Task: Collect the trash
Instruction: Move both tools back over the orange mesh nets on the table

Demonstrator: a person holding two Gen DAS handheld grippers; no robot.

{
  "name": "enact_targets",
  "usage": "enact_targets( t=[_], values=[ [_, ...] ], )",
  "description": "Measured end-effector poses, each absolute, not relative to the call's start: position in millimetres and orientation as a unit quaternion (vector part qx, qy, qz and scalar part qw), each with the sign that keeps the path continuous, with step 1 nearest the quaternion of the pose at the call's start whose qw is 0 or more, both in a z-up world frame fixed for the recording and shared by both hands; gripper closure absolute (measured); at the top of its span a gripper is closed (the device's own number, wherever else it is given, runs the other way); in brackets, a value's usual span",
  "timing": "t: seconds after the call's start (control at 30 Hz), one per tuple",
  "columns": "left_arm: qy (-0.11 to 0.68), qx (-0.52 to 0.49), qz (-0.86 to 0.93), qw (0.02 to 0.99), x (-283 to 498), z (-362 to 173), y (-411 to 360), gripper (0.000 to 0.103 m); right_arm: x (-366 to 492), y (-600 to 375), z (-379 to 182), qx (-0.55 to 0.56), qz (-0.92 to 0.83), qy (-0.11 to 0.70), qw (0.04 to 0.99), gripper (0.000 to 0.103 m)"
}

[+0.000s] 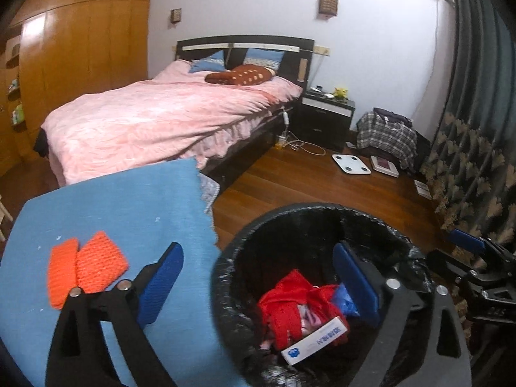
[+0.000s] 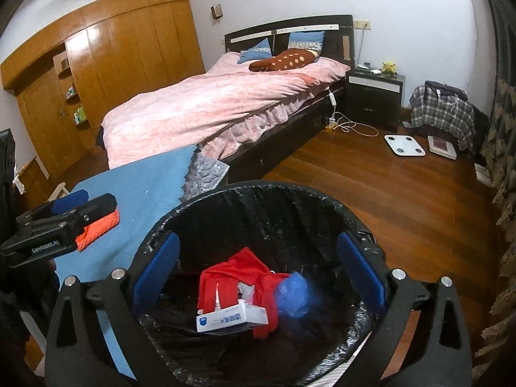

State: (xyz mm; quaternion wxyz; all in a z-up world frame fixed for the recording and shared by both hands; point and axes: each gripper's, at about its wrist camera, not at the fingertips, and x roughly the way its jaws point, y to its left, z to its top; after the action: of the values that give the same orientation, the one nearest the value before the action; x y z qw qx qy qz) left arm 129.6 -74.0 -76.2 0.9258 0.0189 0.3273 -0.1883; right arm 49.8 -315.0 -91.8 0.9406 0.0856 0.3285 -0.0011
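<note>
- I see my left gripper (image 1: pixel 258 285) with jaws spread wide and nothing between the pads. Its left finger (image 1: pixel 161 287) hangs over the blue cloth (image 1: pixel 129 200); its right finger (image 1: pixel 356 285) hangs over the bin (image 1: pixel 232 258).
- I see my right gripper (image 2: pixel 258 272) also spread wide, both fingers inside the bin's rim, gripping nothing.
- The bin is black, lined with a black bag (image 2: pixel 258 213), and stands near me on the wood floor (image 2: pixel 387 187), just right of the cloth.
- Trash in the bin: a red wrapper (image 2: pixel 238 277), a white box (image 2: pixel 232 319) with blue print lying on it, and a blue wad (image 2: pixel 293 293) to the right, blurred in the right wrist view.
- An orange pad (image 1: pixel 87 267) lies on the cloth, left of the bin, outside it. In the right wrist view the left gripper partly covers it.
- Far side: a bed (image 1: pixel 167 119) with pink cover, a dark nightstand (image 1: pixel 325 119) to its right, and a white scale (image 1: pixel 351 164) on the floor.
</note>
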Motion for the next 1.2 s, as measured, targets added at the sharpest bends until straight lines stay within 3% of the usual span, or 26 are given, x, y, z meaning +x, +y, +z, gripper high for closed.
enact_targets(
  t=[0.67, 1.2],
  values=[
    [0.310, -0.008, -0.076, 0.948, 129, -75, 46, 0.007, 98, -212, -74, 0.055, 0.081, 0.318, 0.943, 0.007],
    [0.326, -0.017, 0.031, 0.945, 167, -118, 148, 0.009, 174, -105, -98, 0.027, 0.140, 0.326, 0.935, 0.007]
  ],
)
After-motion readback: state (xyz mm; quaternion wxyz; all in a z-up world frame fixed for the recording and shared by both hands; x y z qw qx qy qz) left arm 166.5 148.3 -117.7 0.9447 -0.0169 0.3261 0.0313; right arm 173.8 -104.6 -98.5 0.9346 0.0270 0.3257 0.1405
